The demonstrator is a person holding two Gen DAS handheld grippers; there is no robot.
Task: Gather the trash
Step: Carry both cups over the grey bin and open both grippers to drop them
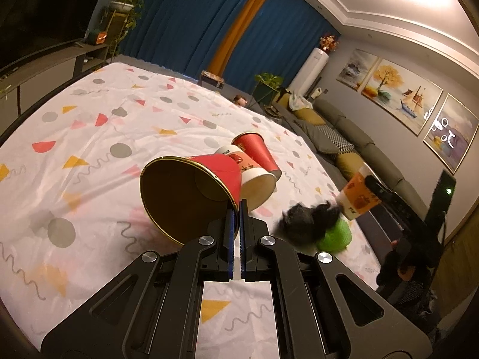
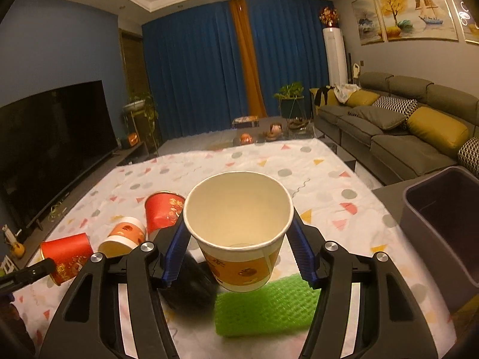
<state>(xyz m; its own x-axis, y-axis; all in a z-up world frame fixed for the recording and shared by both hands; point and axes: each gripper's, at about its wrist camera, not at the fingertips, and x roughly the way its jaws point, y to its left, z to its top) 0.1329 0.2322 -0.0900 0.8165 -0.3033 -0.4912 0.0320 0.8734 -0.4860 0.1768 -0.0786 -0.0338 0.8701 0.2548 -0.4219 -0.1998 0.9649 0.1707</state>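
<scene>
Though clamped, orange cup (image 2: 239, 239) squarely between right gripper (image 2: 238, 236) pads.

A wrinkled white cotton-like cloth (image 2: 314, 179) printed with shapes is covering the table. Paper cups are showing matt red outsides (image 1: 218, 170) and a shiny gold lining. An orange-and-white paper cup (image 2: 239, 239) is looking smooth inside. A green foam mesh sleeve (image 2: 263, 308) is looking rough. A dark plastic bin (image 2: 443, 227) is looking dull.
</scene>
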